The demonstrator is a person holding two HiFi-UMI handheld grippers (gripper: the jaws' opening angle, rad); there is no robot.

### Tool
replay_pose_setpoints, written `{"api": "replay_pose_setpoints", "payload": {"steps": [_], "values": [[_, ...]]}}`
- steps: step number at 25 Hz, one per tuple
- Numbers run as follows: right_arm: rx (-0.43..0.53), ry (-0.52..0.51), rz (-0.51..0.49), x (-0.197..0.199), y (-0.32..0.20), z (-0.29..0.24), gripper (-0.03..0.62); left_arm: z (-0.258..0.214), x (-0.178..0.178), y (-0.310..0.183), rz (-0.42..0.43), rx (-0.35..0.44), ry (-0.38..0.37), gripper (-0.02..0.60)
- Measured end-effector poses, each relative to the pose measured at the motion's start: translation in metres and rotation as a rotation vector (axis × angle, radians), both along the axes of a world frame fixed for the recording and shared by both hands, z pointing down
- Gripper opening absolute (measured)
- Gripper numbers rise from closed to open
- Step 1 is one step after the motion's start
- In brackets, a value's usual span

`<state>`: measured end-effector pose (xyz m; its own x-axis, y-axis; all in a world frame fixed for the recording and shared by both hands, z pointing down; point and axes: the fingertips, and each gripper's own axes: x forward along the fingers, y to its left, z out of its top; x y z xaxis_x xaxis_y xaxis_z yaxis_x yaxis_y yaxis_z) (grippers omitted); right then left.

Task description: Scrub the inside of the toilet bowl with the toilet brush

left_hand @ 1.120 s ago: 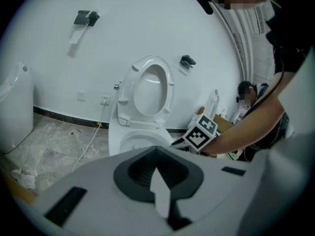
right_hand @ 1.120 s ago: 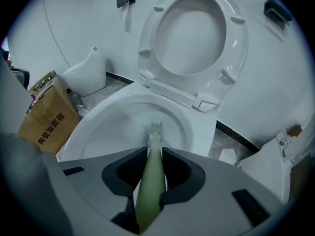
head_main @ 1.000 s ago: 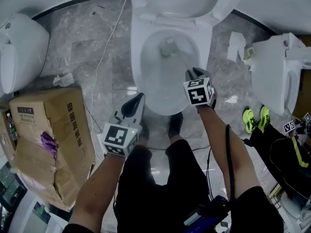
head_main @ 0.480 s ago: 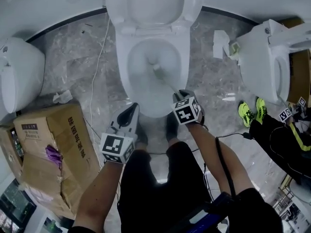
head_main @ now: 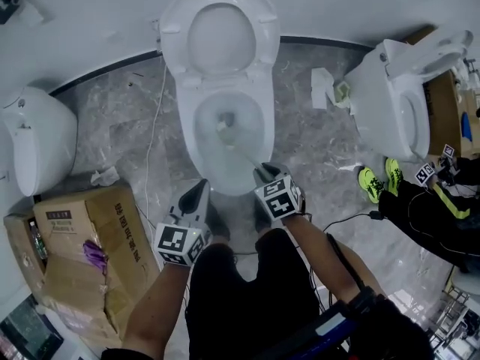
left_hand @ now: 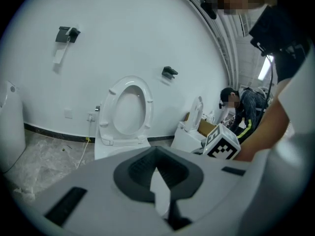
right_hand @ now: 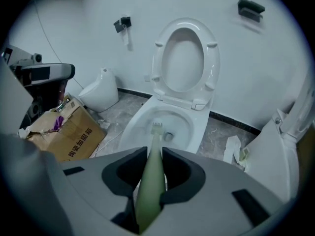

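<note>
a white wall (head_main: pixel 90 21) is curving round the room, and a dark skirting strip (head_main: pixel 105 71) is running along its foot. the grey marbled floor (head_main: pixel 127 133) is shining a little. a torn cardboard box (head_main: pixel 82 253) is lying at the left, near a white ceramic fixture (head_main: pixel 37 152). a spare toilet (head_main: pixel 390 107) is standing at the right, with crumpled paper (head_main: pixel 324 87) just beside it.

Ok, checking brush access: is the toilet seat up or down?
Up. The seat stands raised against the wall, and the brush reaches into the open bowl.
</note>
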<state>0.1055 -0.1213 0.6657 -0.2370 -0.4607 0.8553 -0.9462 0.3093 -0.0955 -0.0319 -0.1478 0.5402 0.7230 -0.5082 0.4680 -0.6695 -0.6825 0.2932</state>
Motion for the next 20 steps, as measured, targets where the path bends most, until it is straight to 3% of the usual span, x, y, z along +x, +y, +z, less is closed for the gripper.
{"api": "replay_pose_setpoints", "payload": {"steps": [20], "values": [[0.235,-0.061,-0.041,0.001,-0.003,-0.192,0.101,-0.140,-0.003,0.005,-0.024,0.108,0.056,0.009]]}}
